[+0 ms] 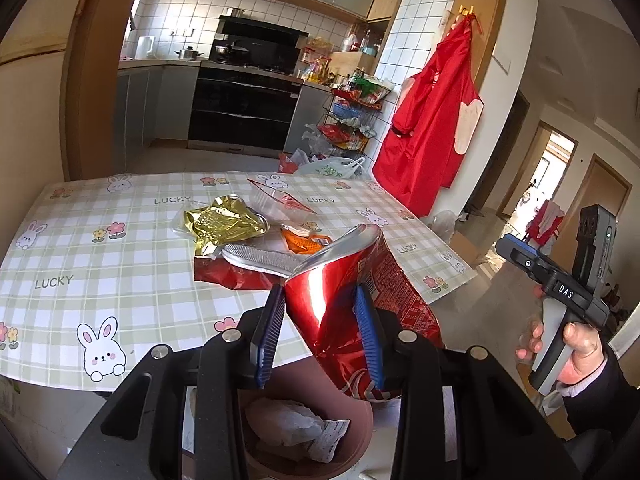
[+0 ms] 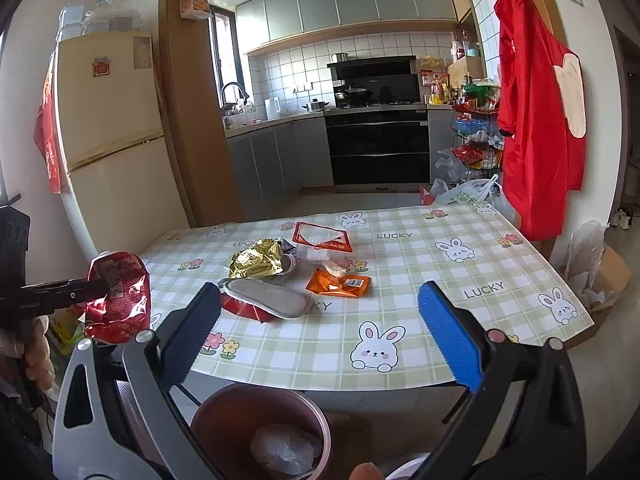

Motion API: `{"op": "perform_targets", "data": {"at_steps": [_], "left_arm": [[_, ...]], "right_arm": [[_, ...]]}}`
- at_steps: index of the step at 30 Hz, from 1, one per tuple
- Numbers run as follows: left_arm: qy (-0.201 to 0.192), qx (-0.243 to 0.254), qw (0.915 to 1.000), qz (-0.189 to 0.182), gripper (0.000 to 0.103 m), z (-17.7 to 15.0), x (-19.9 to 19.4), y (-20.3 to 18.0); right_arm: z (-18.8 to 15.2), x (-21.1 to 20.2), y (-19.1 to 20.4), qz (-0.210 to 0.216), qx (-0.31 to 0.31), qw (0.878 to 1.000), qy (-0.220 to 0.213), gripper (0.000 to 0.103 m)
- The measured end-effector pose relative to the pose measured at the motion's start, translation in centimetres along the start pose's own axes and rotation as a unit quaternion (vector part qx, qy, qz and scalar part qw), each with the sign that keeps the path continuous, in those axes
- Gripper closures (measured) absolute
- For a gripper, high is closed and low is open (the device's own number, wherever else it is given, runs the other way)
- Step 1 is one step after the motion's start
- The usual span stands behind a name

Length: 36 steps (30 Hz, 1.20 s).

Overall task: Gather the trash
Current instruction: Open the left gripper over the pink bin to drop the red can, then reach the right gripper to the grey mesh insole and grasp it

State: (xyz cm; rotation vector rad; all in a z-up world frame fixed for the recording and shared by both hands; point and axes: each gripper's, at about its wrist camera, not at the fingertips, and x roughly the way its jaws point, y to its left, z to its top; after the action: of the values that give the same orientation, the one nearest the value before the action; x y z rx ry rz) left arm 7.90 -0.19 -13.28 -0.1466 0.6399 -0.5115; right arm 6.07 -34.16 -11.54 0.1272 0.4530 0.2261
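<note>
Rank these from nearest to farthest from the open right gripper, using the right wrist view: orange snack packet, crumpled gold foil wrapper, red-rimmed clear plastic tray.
From the right gripper:
1. Orange snack packet, nearest, table centre.
2. Crumpled gold foil wrapper, further back, to the left.
3. Red-rimmed clear plastic tray, farthest, toward the kitchen.

Bin (image 1: 352, 432) — rim partly behind gripper, cropped below

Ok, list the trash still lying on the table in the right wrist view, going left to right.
Gold foil wrapper → grey insole lying on a red wrapper → clear tray with the red-edged film → orange packet.
</note>
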Motion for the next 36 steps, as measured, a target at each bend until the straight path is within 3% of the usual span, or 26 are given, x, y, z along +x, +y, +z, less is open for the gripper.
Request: {"op": "perform_targets", "data": {"at_steps": [2,3,4,7,15,25,29,36], "left_arm": [[-0.001,0.009,0.9999,-0.007,0.052,0.1,0.3,-0.5],[-0.002,0.014,0.9999,-0.008,0.026,0.1,0.4,-0.6],[-0.010,0.014,0.9998,-0.004,0.016,0.1,0.3,-0.6],[-0.020,0.003,0.9998,-0.004,0.013,0.2,0.0,0.1],[-0.045,-0.017,0.9954,0.083,0.006,-0.2,-2.1,3.2],[-0.074,-0.047,0.9787,0.186,0.006,-1.4,-4.2,6.2],[-0.073,-0.054,0.9758,0.199,0.006,-1.9,-3.9,6.5],[-0.038,-0.074,0.9786,0.188,0.006,-3.4,-1.4,6.9]], "right_arm": [[0.0,0.1,-0.1,0.000,0.002,1.000,0.001,0.006],[-0.1,0.1,-0.1,0.000,0.002,1.000,0.003,0.006],[-0.1,0.1,-0.1,0.001,0.003,1.000,0.005,0.006],[-0.4,0.4,0.0,0.002,0.000,1.000,0.012,0.006],[-0.6,0.7,0.3,0.006,0.004,1.000,0.018,0.006],[-0.8,1.3,0.2,-0.001,0.010,1.000,0.023,0.006],[-1.2,1.6,-0.1,-0.009,0.011,0.999,0.029,0.006],[-2.5,3.4,-1.1,-0.022,0.021,0.998,0.056,0.006]]}}
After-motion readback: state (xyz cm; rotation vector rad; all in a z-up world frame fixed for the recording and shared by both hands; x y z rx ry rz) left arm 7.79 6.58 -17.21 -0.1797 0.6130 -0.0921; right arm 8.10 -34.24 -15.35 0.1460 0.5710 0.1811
